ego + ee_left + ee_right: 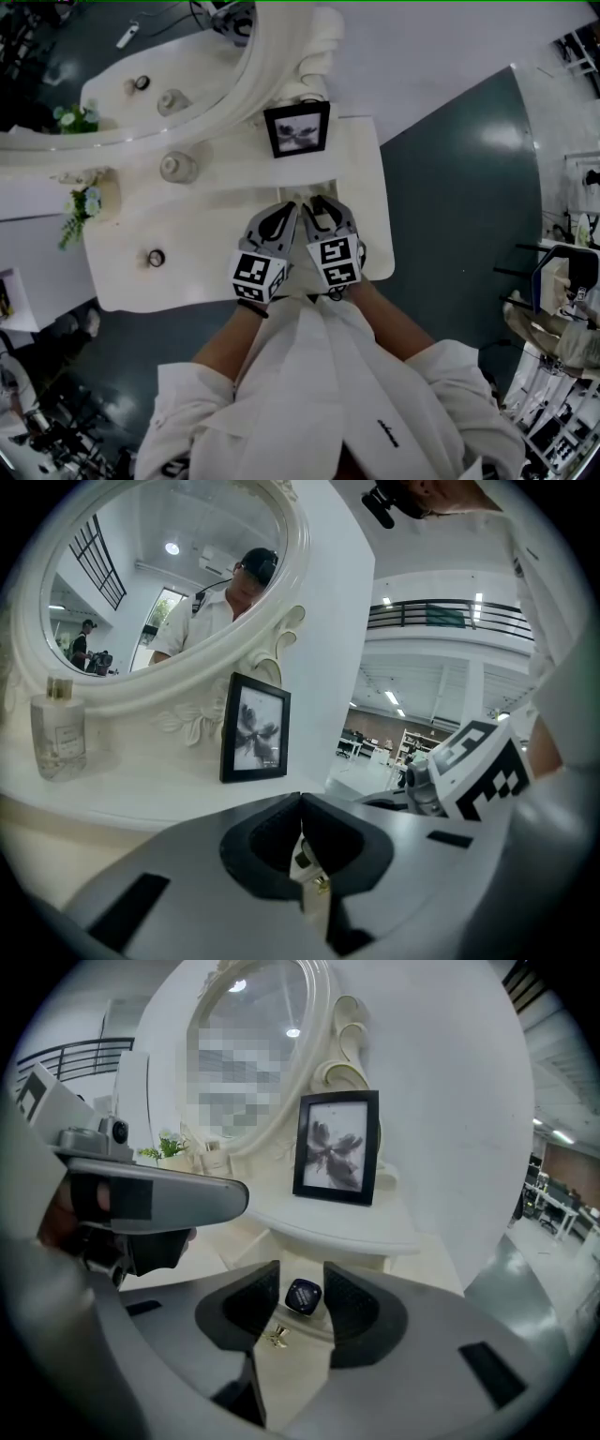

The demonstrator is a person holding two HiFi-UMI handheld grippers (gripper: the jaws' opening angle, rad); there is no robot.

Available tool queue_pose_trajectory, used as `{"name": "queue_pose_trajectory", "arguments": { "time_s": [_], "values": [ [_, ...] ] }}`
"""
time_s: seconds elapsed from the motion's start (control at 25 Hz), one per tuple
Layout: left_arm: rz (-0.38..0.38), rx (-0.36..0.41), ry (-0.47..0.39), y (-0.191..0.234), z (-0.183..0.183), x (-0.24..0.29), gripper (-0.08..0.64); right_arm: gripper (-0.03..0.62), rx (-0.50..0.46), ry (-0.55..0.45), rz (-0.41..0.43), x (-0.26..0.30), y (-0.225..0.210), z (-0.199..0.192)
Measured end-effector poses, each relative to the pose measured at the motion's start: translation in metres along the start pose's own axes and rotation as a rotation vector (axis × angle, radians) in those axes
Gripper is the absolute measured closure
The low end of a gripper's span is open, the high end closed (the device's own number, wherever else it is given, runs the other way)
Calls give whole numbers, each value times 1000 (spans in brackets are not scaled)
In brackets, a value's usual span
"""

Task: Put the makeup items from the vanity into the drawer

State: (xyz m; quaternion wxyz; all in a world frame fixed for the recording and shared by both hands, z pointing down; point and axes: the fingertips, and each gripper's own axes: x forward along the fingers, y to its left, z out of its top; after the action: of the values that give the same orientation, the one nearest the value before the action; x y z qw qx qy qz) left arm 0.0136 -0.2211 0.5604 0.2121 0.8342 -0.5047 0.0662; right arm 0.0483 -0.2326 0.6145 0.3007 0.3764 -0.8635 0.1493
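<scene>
Jaws pressed together on your left gripper [301, 801] | apart on your right gripper [300, 1271], either side of a dark compact [303, 1296], not touching | compact rests on white vanity [361, 187] | perfume bottle [178, 167] on tabletop

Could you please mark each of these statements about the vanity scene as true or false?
1. The left gripper has its jaws closed together. True.
2. The right gripper is shut tight with nothing between its jaws. False: its jaws are apart, and a small dark item sits between them.
3. The framed picture stands upright on the vanity. True.
4. The glass bottle lies on its side. False: it stands upright, cap at the top.
5. The two grippers are far apart, at opposite ends of the vanity. False: in the head view they are side by side at its front edge.
</scene>
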Motion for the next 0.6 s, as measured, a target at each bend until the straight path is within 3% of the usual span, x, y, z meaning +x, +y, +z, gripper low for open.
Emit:
{"name": "queue_pose_trajectory", "arguments": {
  "time_s": [0.08, 0.24, 0.44, 0.6],
  "values": [
    [1, 1, 0, 1, 1, -2, 532, 363, 15, -9, 18, -2, 3, 0],
    [3, 8, -4, 3, 4, -6, 534, 278, 15, -27, 42, -9, 7, 0],
    [4, 17, -18, 6, 11, -19, 532, 287, 22, -115, 14, -32, 7, 14],
    [9, 21, -41, 10, 21, -33, 534, 357, 35, -190, -15, -55, 2, 29]
  ]
}}
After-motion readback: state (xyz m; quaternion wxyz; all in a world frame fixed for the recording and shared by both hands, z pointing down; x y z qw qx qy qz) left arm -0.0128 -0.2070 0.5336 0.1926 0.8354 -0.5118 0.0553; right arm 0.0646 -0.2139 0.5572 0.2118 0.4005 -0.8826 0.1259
